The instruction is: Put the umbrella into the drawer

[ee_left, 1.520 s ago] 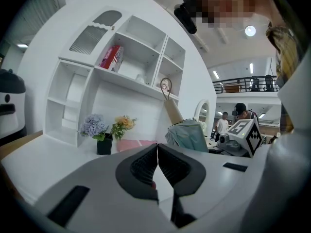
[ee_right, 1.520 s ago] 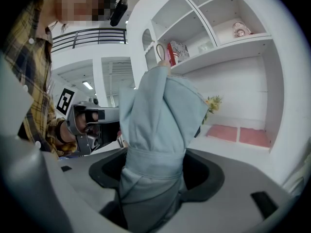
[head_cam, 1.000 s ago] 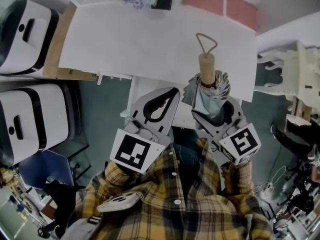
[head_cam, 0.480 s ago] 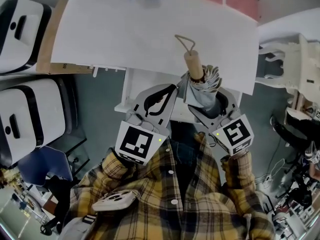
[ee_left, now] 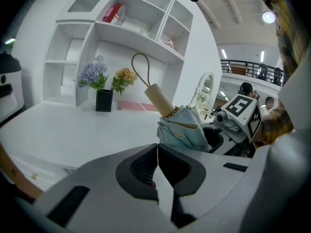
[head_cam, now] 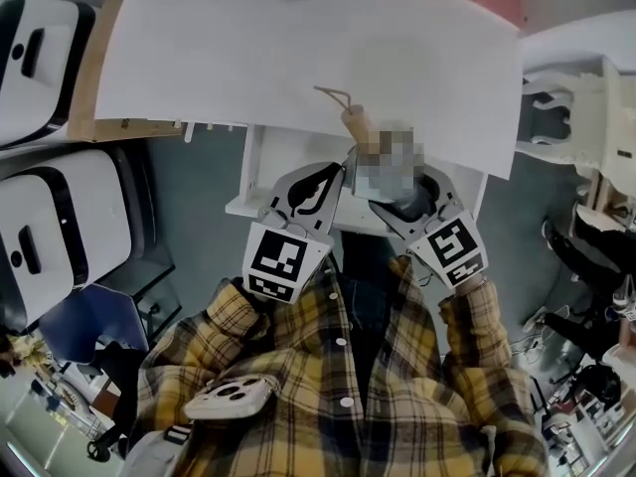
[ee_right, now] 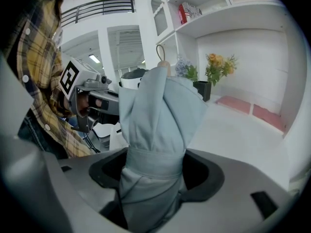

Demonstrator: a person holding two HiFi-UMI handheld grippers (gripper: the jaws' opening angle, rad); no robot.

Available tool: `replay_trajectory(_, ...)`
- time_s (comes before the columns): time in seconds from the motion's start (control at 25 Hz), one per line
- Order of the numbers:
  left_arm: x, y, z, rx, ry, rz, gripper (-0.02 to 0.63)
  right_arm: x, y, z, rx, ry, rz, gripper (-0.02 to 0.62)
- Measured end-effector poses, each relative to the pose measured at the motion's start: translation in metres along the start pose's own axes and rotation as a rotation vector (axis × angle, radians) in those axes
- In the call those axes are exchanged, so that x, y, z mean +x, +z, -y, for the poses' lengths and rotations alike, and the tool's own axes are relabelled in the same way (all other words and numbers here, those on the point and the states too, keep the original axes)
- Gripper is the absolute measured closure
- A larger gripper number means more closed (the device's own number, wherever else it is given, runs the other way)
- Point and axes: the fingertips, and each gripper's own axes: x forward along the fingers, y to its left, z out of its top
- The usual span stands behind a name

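I am pinching the folded pale-blue umbrella in my right gripper, its wooden handle pointing toward eleven o'clock over the white desk edge; my left gripper is hovering at its nine o'clock, jaws pressed together, empty

**Location: Furnished Home Set Inside a Large Hall**

The place was a mock domestic room built in an open hall. A white shelving unit stood over a white surface that carried a vase of flowers. Behind these, an upper-floor balcony railing and ceiling lamps marked a large facility.
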Motion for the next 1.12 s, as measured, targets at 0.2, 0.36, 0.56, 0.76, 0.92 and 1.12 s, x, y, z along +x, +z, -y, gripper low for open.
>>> replay_trajectory(0.2, 0.007, -0.026, -0.009, -0.009, 0.028, -0.052, 0.584, 0.010, -0.018, 0.007, -0.005, 0.012, -0.021, 0.264)
replay_trajectory(0.36, 0.011, -0.038, -0.014, -0.013, 0.041, -0.076, 0.584, 0.016, -0.030, 0.010, -0.033, 0.034, -0.041, 0.263)
replay_trajectory(0.56, 0.015, -0.052, -0.020, -0.018, 0.052, -0.100, 0.584, 0.031, -0.051, 0.006, -0.094, 0.077, -0.077, 0.263)
replay_trajectory(0.76, 0.014, -0.058, -0.020, -0.021, 0.062, -0.114, 0.584, 0.042, -0.077, 0.003, -0.154, 0.114, -0.154, 0.262)
replay_trajectory(0.92, 0.014, -0.067, -0.021, -0.013, 0.070, -0.135, 0.584, 0.053, -0.092, 0.002, -0.208, 0.131, -0.204, 0.264)
replay_trajectory(1.12, 0.014, -0.081, -0.021, -0.012, 0.071, -0.163, 0.584, 0.067, -0.113, -0.007, -0.249, 0.176, -0.273, 0.263)
